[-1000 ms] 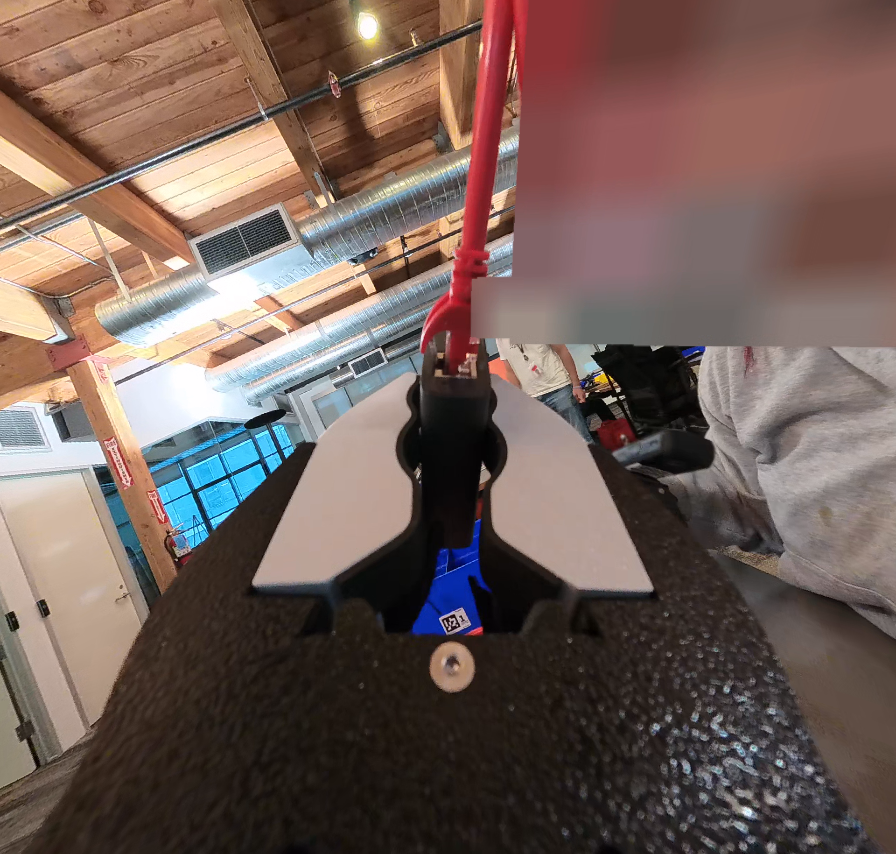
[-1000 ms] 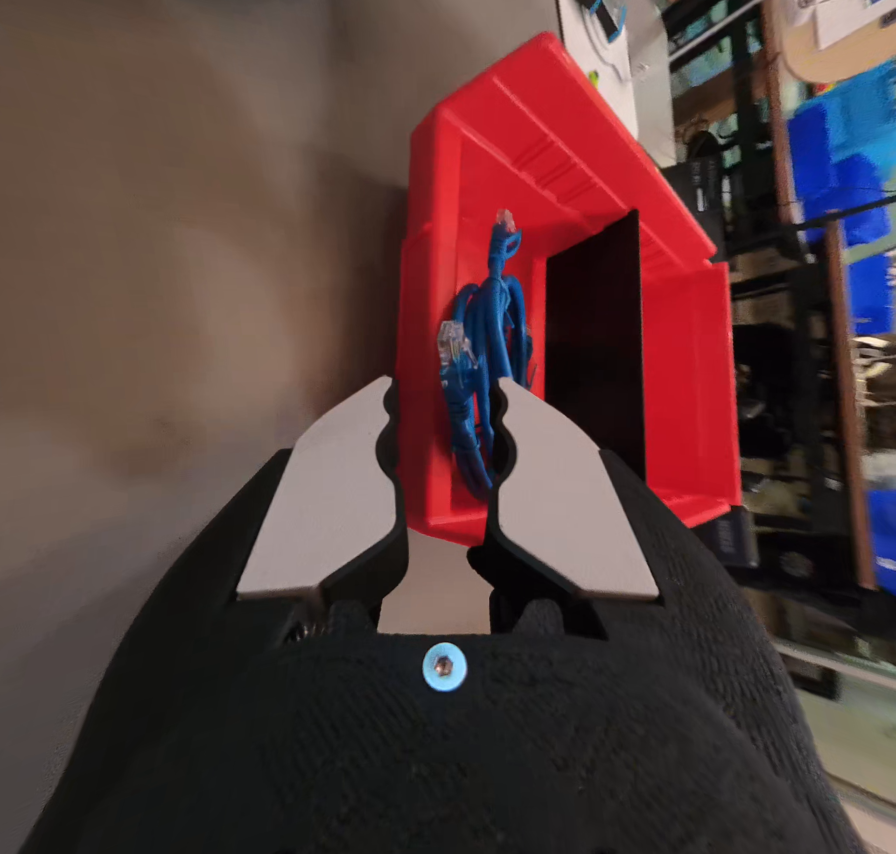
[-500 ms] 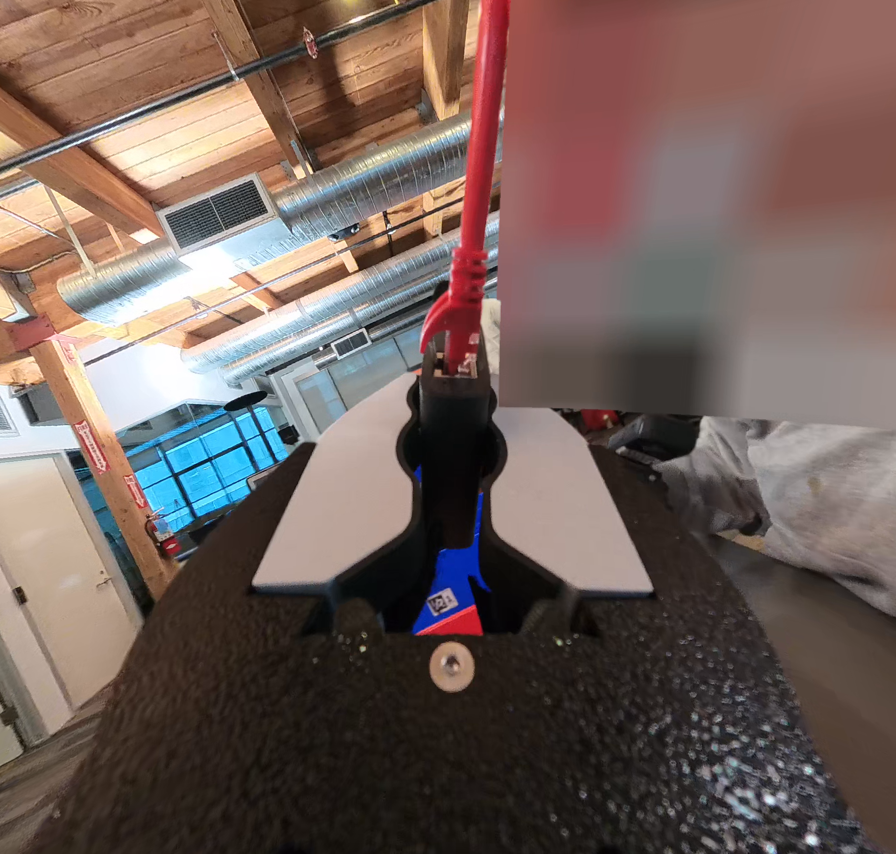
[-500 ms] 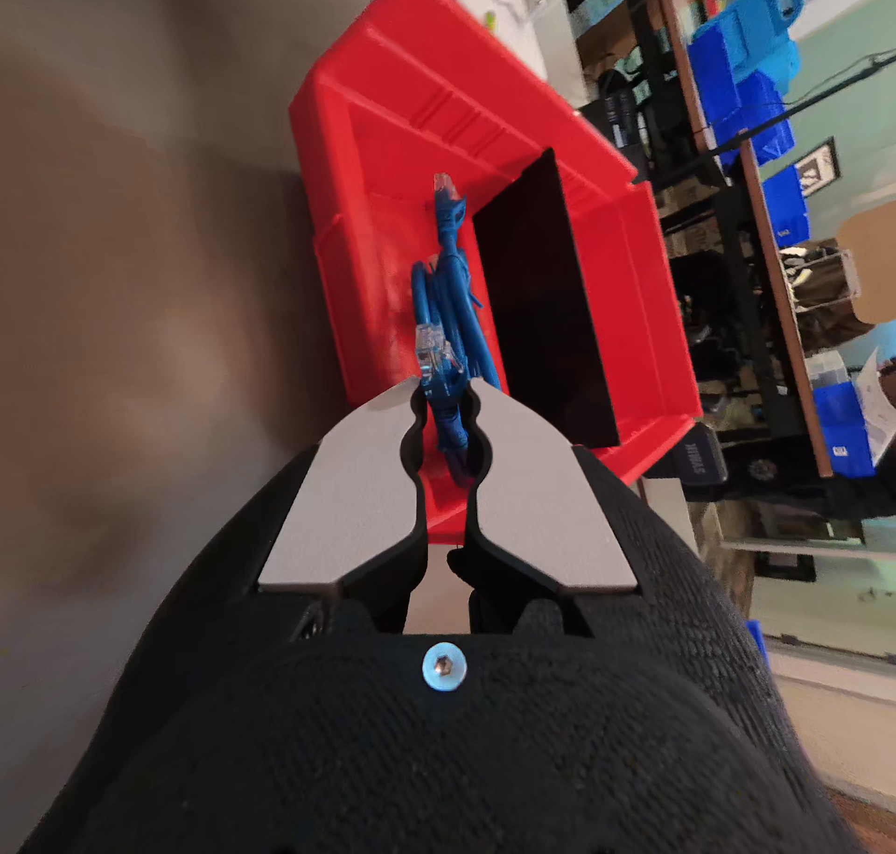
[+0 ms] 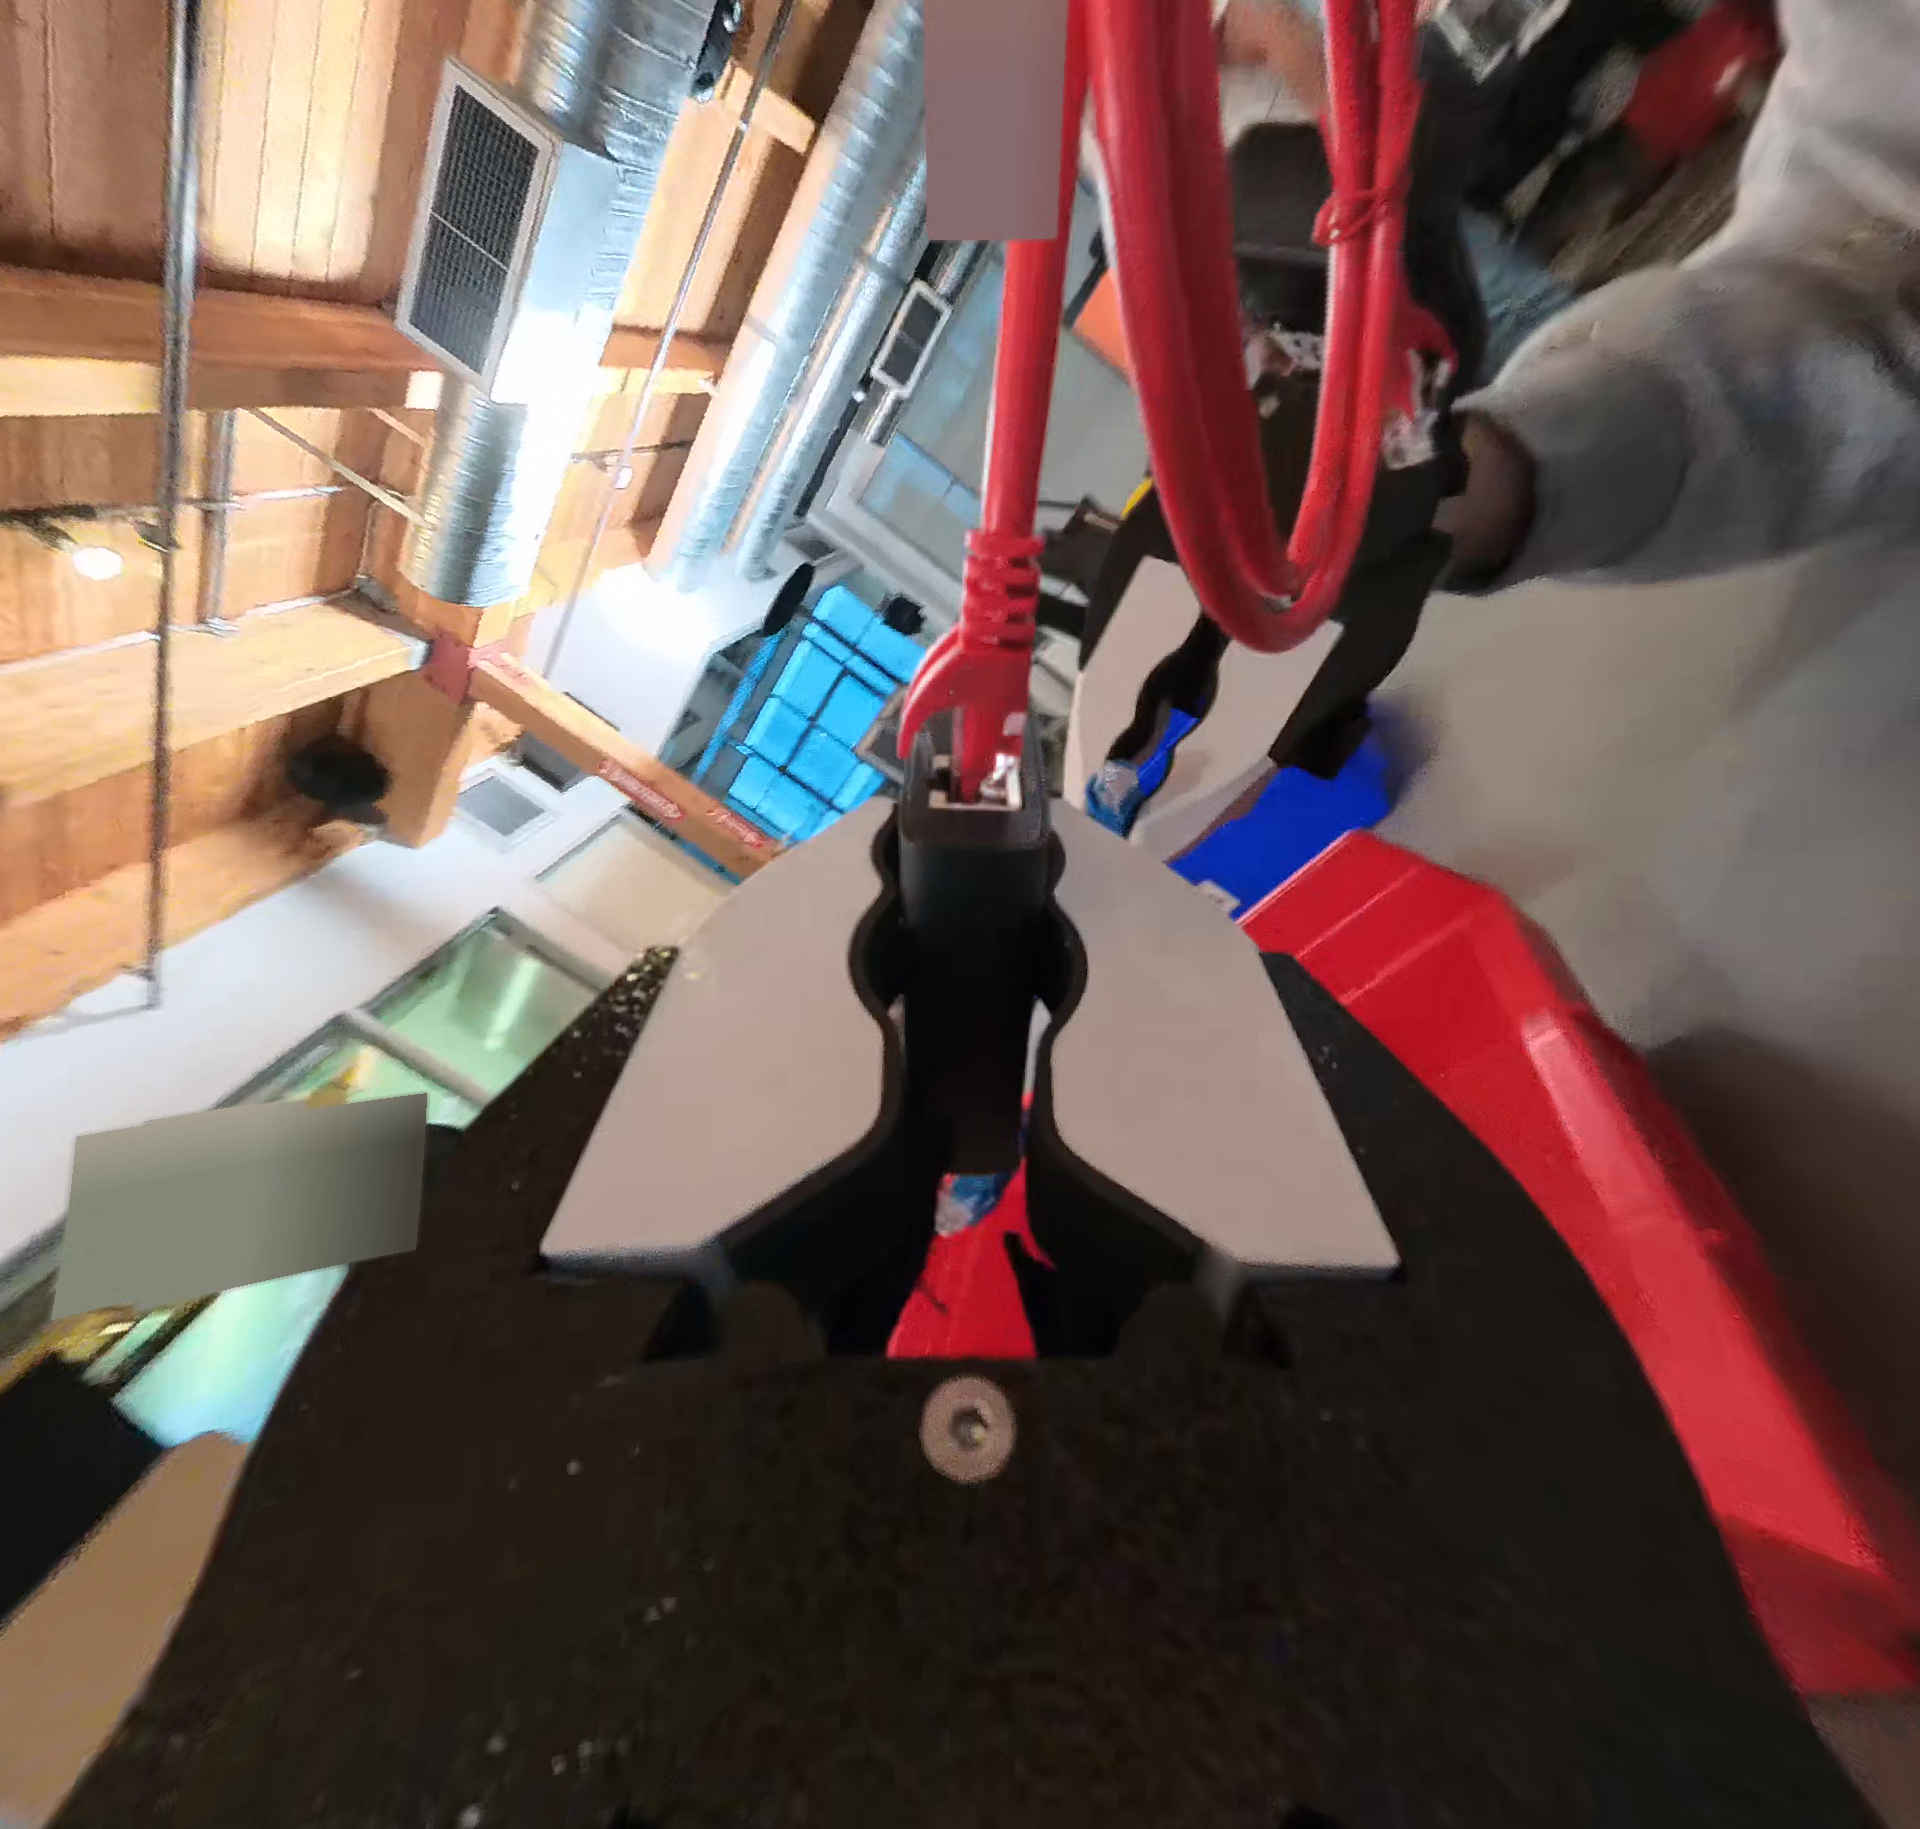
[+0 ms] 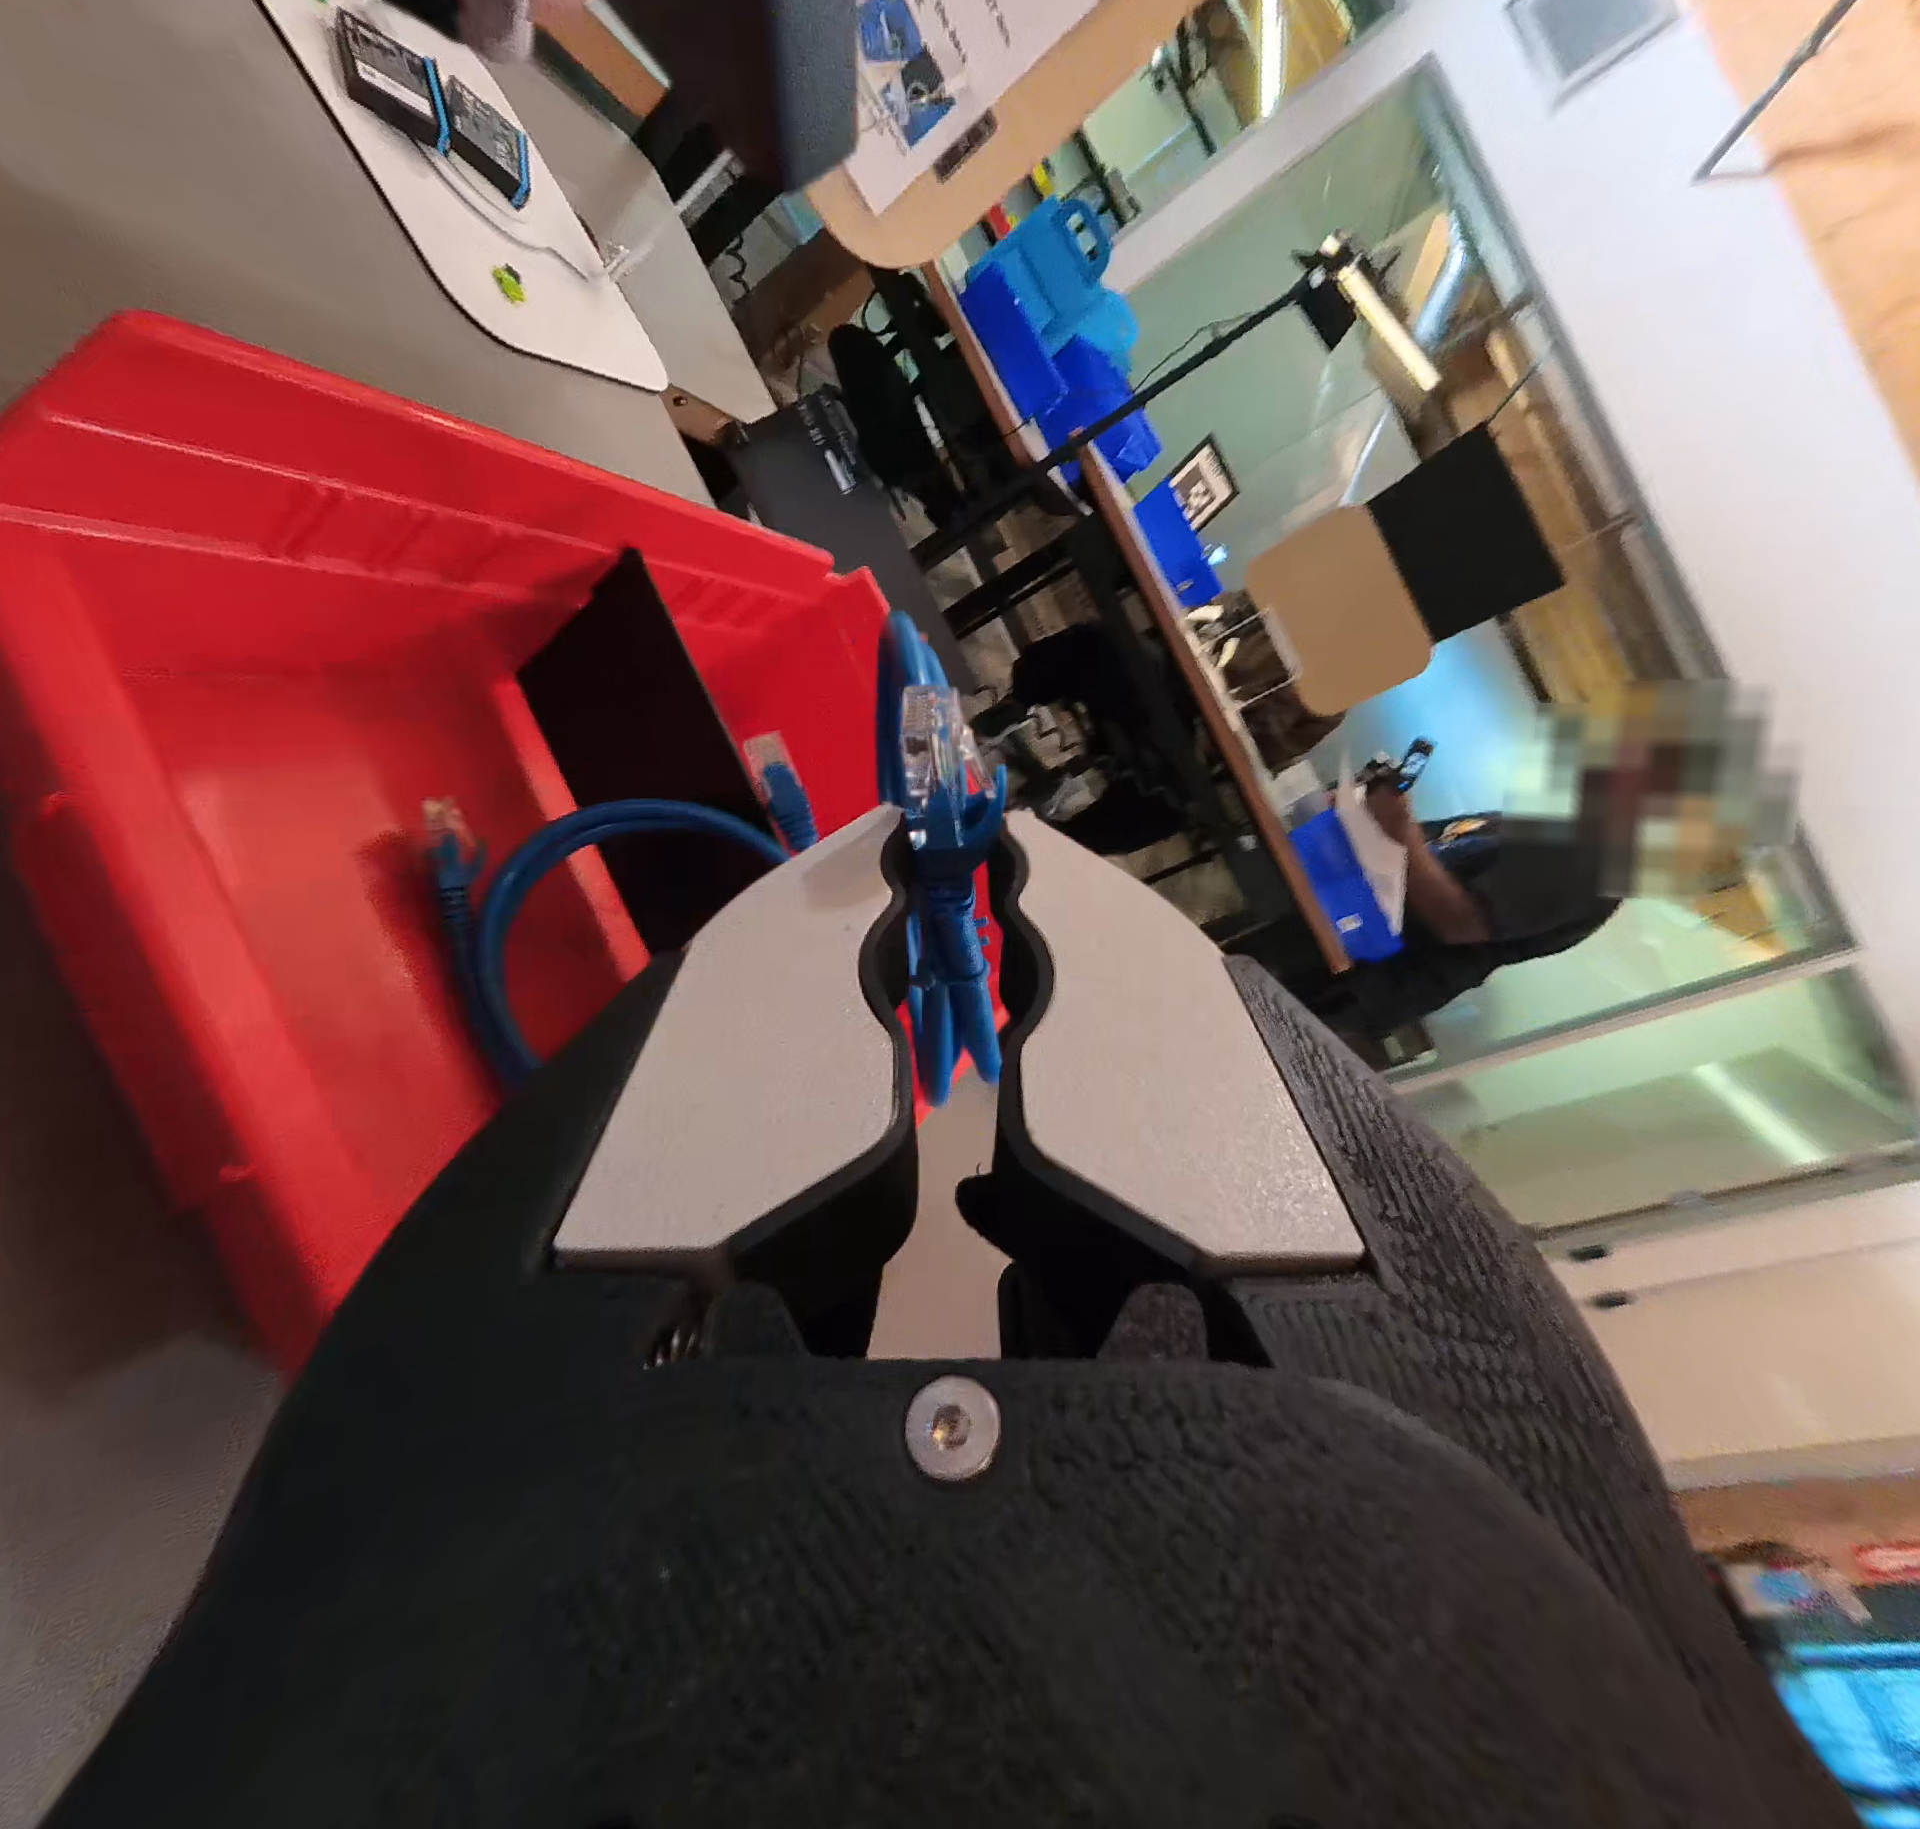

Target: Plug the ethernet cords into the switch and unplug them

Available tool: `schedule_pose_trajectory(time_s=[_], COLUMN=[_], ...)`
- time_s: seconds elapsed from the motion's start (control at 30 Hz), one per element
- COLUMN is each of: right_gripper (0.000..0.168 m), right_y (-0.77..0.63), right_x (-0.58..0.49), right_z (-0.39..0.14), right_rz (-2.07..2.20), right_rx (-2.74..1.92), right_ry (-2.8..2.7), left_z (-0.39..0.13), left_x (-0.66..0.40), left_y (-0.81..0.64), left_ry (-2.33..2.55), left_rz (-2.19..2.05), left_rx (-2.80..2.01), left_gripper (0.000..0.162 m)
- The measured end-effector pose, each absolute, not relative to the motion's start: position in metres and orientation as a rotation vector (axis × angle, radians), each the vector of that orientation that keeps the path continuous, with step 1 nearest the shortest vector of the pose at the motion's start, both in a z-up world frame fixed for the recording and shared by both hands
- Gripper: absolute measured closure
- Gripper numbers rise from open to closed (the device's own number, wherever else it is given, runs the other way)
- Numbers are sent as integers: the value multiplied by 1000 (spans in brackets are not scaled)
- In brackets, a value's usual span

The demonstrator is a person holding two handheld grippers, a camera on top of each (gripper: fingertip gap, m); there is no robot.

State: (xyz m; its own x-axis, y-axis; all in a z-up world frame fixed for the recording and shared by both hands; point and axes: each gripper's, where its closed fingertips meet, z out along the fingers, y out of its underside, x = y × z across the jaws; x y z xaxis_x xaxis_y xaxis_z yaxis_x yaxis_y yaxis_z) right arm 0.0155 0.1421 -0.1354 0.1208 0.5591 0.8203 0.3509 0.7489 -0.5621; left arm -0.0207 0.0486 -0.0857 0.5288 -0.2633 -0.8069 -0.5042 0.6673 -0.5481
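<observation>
My left gripper is shut on a black coupler. A red cable is plugged into the coupler's far end and loops up and back down on the right. My right gripper is shut on a blue cable; the cable's clear plug sticks out past the fingertips. It is held above a red bin with a black divider. Another blue cable lies in the bin. In the left wrist view the right gripper with its blue plug is just beyond the coupler, by the red bin.
The bin stands on a grey table. A white mat with two black devices lies behind the bin. Shelves with blue bins and a seated person are farther off. A grey sleeve is at the right.
My right gripper shut on the blue cable and lifted its plug end out of the bin. My left gripper rolled and tipped down, bringing the red bin and right gripper into view.
</observation>
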Motion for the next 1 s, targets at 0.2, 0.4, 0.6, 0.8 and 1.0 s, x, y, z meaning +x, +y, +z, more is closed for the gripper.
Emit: schedule_pose_trajectory(time_s=[0.2,0.4,0.6,0.8,1.0], right_gripper=[157,157,157,158,158], right_y=[148,143,118,72,63], right_x=[4,6,3,19,23], right_z=[-123,-94,-75,-76,-80], right_rz=[68,-72,-124,-114,-103], right_rx=[-583,-310,26,333,433], right_ry=[-1462,-1369,-1269,-1176,-1156], left_z=[-100,-109,-126,-130,-130], left_x=[-6,12,60,85,93], left_y=[46,50,44,37,33], left_ry=[1085,1235,1429,1537,1511], left_rz=[535,946,1004,1078,1047], left_rx=[-755,-581,-339,-155,-121], left_gripper=[141,141,142,142,141])
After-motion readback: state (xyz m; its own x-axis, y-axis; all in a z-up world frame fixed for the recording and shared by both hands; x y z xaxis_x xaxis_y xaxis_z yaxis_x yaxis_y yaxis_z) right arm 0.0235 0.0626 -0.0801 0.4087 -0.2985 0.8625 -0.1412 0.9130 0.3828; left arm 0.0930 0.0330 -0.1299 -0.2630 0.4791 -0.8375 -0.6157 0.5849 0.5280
